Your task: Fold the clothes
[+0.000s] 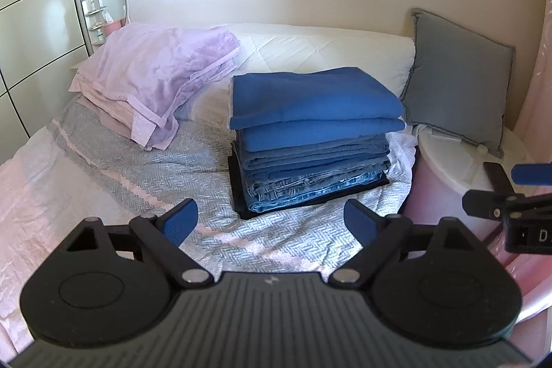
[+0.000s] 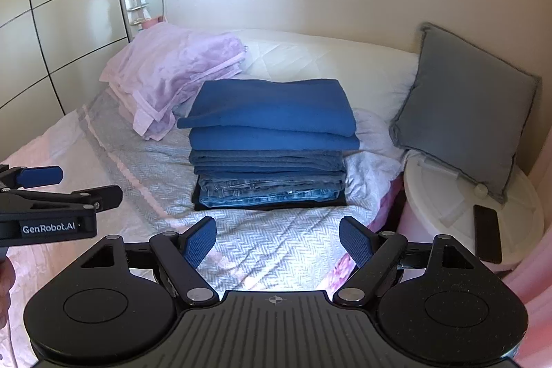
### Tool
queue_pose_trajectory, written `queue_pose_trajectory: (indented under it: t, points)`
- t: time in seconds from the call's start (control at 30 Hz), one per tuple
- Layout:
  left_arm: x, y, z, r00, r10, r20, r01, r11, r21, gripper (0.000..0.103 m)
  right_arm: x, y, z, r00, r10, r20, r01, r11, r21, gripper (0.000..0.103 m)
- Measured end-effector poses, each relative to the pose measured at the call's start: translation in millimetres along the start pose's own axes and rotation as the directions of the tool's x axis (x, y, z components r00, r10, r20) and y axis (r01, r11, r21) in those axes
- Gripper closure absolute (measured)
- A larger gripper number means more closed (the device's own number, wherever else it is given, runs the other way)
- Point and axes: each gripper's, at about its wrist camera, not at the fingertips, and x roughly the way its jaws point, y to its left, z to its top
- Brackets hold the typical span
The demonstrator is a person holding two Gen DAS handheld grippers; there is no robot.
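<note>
A stack (image 1: 312,140) of folded clothes sits on the bed (image 1: 145,168), near the far right side, just in front of the white pillow (image 1: 327,47). On top are two blue pieces (image 2: 272,112), under them several jeans (image 2: 269,181), and at the bottom something black (image 1: 241,195) which shows only as an edge. All of them already lie folded flat, one on another, as the task wants; no loose garment shows on the cover in front. This picture fits a pile which waits for more pieces, and also a pile which is complete.

The folded edges face the cameras, so I think the pieces are laid this way to keep the front of the stack even. The long axis of the stack runs left to right across the bed, parallel to the pillow. The top blue piece sticks out a little to the left over the jeans.

The left gripper (image 1: 270,221) and the right gripper (image 2: 277,242) both hang above the near part of the bed, side by side, pointing at the stack but well apart from it. The jaws of both are spread wide and nothing is between them.

A lilac bundle (image 1: 155,75) lies at the left of the stack, less tidy, touching the pillow. A grey cushion (image 2: 465,112) leans on the wall at the right, above a white round table (image 2: 448,209).
</note>
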Motion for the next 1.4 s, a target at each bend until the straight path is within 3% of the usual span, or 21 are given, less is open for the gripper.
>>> queue_pose_trajectory:
  t: [0.43,1.4]
  points:
    - [19,-8,13,0.999,0.036,-0.036,-0.036,0.999,0.004,0.014,21,-11,13,0.999,0.031,0.010,-0.031,0.999,0.013,0.021]
    - [62,-36,27,0.990,0.098,-0.106,-0.097,0.995,0.013,0.013,69,-50,31,0.993,0.101,-0.064,-0.101,0.995,0.002,0.021]
